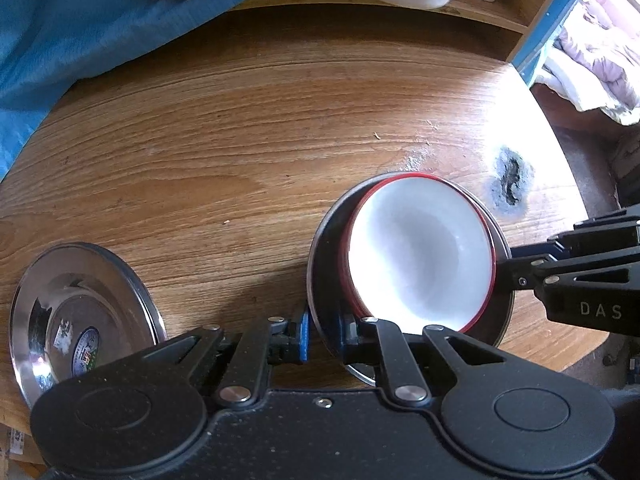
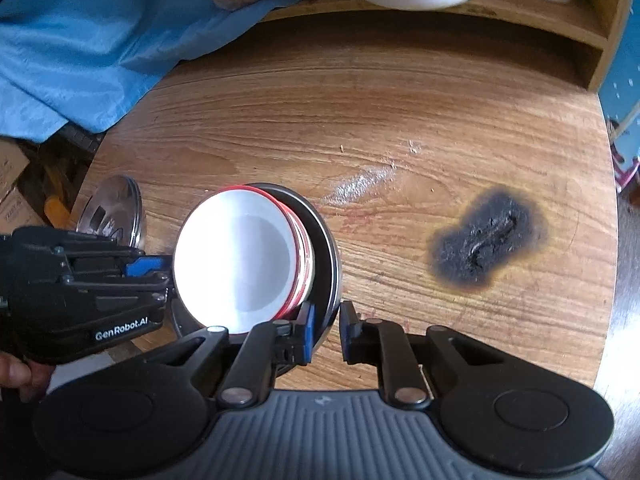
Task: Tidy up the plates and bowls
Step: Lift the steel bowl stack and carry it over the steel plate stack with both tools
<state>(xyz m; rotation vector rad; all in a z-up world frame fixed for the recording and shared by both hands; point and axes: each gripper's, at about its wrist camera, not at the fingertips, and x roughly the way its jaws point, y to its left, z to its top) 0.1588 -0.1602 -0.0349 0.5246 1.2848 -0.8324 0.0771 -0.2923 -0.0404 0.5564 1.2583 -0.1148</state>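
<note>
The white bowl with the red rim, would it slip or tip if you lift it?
The white bowl looks smooth and glossy, so probably slippery. It sits loose inside a steel plate, so it may slide when lifted. It looks rigid, possibly breakable.

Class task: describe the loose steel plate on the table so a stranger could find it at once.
Start at the round wooden table and go to its near left edge. The steel plate lies there alone, apart from the stacked red-rimmed bowl. It has a colourful sticker in its middle.

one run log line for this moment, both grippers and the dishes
left gripper: shut on steel plate rim | right gripper: shut on same rim, opposite side | red-rimmed bowls: in plate | second steel plate: apart on table
</note>
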